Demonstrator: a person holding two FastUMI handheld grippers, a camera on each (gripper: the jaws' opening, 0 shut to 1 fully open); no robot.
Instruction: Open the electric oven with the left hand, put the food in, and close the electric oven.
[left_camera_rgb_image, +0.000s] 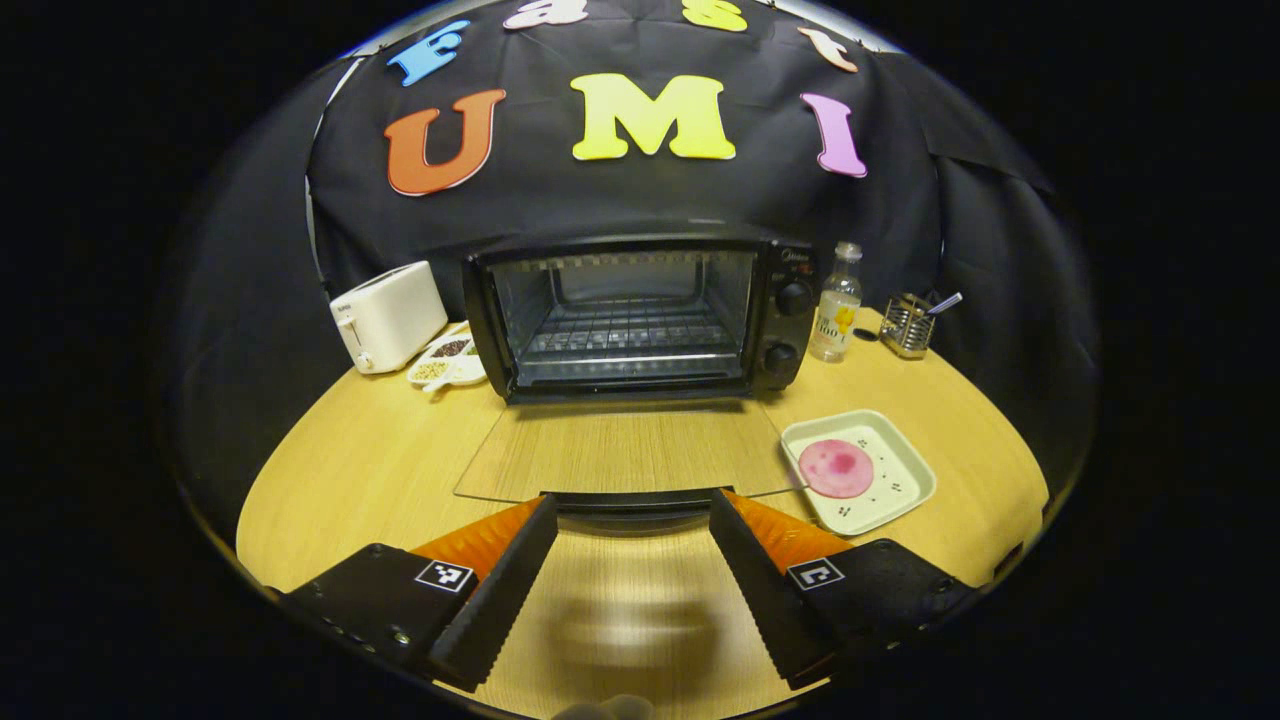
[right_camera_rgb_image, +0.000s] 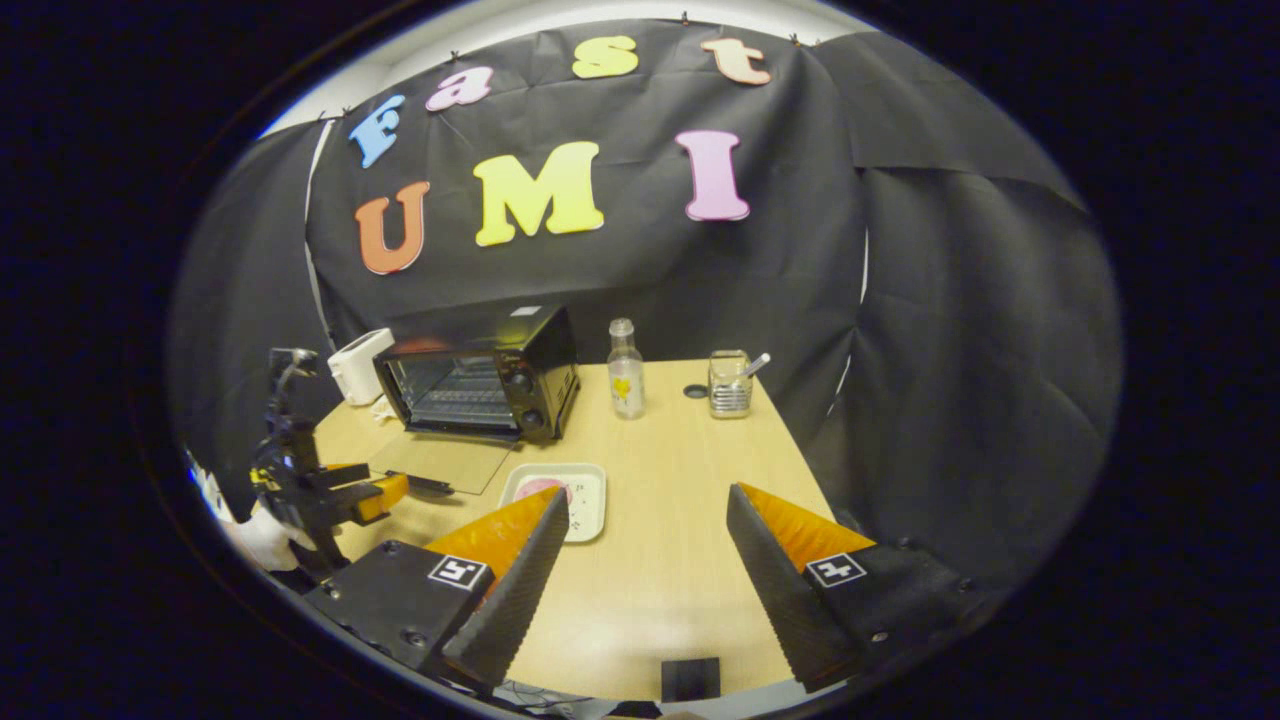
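Black cloth walls surround wooden table (right_camera_rgb_image: 670, 560) bearing open oven (left_camera_rgb_image: 630, 315).

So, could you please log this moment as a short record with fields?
oven: door fully open, lying flat, rack bare
food: pink slice on the square plate, right of the door
left gripper: jaws open, at the door's handle edge
right gripper: jaws open, above the table, holding nothing
stage: opened, food not yet loaded
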